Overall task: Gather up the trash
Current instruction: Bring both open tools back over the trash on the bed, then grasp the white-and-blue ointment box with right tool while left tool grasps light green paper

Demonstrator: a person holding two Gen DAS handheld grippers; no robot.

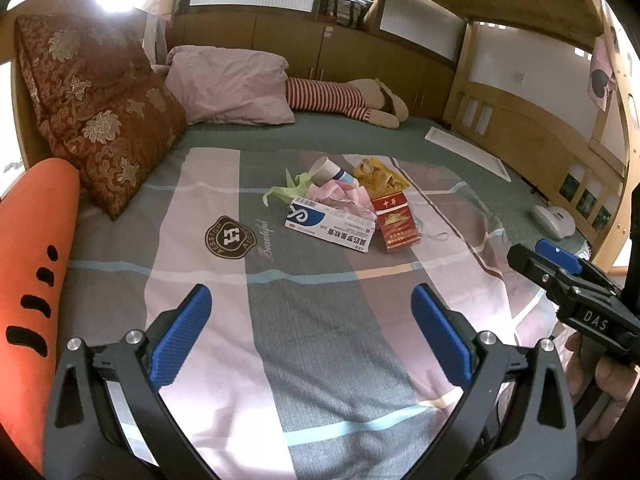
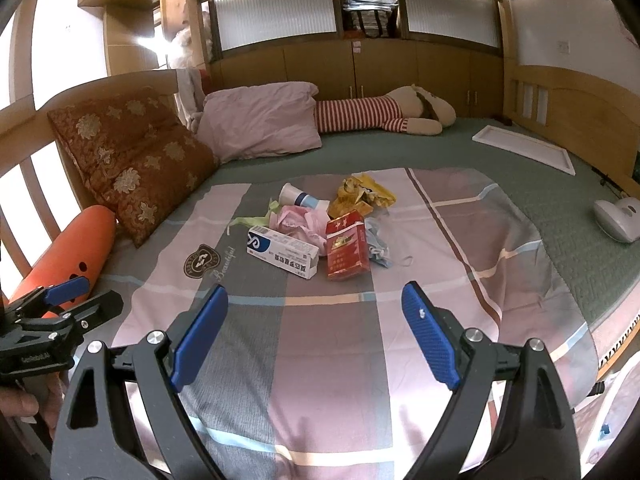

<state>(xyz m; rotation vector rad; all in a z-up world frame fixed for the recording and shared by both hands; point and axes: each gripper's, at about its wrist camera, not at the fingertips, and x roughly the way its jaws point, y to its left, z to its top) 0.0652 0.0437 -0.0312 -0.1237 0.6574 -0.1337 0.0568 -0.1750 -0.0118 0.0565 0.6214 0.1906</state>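
Both tongs spread wide, nothing between the blue pads: left tongs (image 1: pixel 311 300) and right tongs (image 2: pixel 315 300) hover low over the near end of the bed, well short of the trash. A hand (image 1: pixel 596 380) grips the right tool's handle at the edge of the left view. Trash sits in one loose heap on the pink-and-grey checked bedspread (image 2: pixel 328 360), about mid-bed. Nearest items: a white-and-blue cardboard toothpaste box (image 2: pixel 283 252) lying flat, and just beside it on the right a red cigarette pack (image 2: pixel 346 250), the two touching or nearly so. Behind them, crumpled pink tissue (image 2: pixel 298 222), a strip of pale green paper (image 2: pixel 250 222), a white paper cup with blue band (image 2: pixel 298 195) tipped on its side, and a crumpled yellow snack wrapper (image 2: pixel 362 194). A blue face mask (image 2: pixel 380 246) lies just right of the pack. Around the bed: a red floral cushion (image 1: pixel 100 112), a pink pillow (image 1: pixel 232 86), a striped plush toy (image 1: pixel 344 98), an orange carrot-shaped bolster (image 1: pixel 36 260), a flat white tray (image 2: pixel 528 148), a white handheld appliance (image 2: pixel 618 218).
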